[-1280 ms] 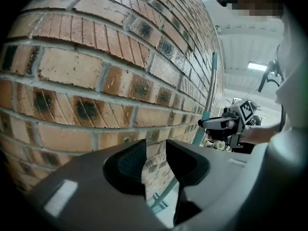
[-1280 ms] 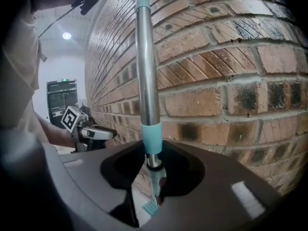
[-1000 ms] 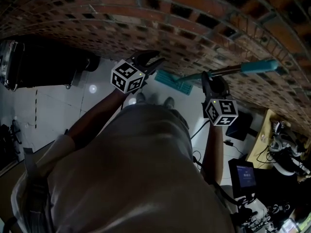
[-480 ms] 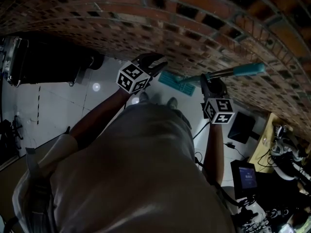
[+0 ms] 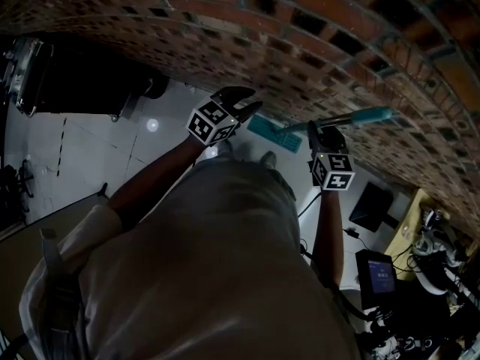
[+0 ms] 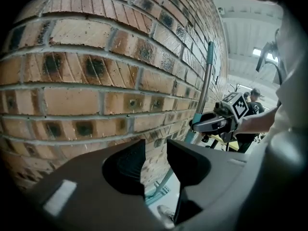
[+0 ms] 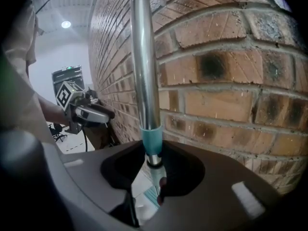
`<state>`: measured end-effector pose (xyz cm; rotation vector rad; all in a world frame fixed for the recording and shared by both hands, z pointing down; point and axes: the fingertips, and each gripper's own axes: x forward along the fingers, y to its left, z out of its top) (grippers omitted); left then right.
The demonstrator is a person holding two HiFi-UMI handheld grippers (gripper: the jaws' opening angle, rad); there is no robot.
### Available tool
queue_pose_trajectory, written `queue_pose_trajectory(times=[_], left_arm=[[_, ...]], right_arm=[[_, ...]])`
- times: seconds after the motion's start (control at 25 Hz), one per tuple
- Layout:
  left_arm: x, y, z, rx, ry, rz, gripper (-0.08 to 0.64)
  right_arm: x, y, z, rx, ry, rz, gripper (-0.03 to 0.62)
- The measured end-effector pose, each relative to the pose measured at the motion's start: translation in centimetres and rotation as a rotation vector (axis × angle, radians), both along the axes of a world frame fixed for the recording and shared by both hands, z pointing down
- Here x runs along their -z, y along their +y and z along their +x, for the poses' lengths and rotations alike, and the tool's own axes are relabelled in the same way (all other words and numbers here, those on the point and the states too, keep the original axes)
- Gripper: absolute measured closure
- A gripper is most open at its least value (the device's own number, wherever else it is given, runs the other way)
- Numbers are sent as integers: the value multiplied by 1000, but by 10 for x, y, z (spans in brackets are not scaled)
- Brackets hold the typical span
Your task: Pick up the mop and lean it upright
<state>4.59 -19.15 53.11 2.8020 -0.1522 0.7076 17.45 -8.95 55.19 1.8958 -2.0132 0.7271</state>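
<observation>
At the foot of the brick wall (image 5: pixel 300 51), the mop (image 5: pixel 352 117) stands close to upright. Its flat teal head is down on the pale floor (image 5: pixel 90 156), just ahead of the person's shoes (image 5: pixel 262 158), and its metal pole rises alongside the bricks to a teal grip at the top. From where I stand I cannot tell whether the pole actually touches the wall or only stands just beside it.

The right claw (image 7: pixel 153 170) has hold of the mop. Its jaws are closed round the pole just under a teal collar, with the shiny tube running straight up out of them. The marker cube on that claw faces up toward the person's head.

The left claw (image 6: pixel 155 158) holds nothing. Its jaws stand wide apart, with only bricks and a bit of the mop head showing through the gap. It hangs near the wall, to the left of the mop and apart from it, at roughly the same height as the other claw.

Off to the left a dark box-like thing (image 5: pixel 75 88) sits on the floor against the wall. To the right, past the person's arm, a dark screen (image 5: pixel 371 205) lies among cables.
</observation>
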Motion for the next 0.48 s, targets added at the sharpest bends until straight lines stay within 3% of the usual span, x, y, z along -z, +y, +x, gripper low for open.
queue_pose_trajectory(times=[0.48], left_arm=[[-17, 4, -11, 20, -35, -8, 396]], right_arm=[[-36, -17, -13, 81, 10, -56, 480]])
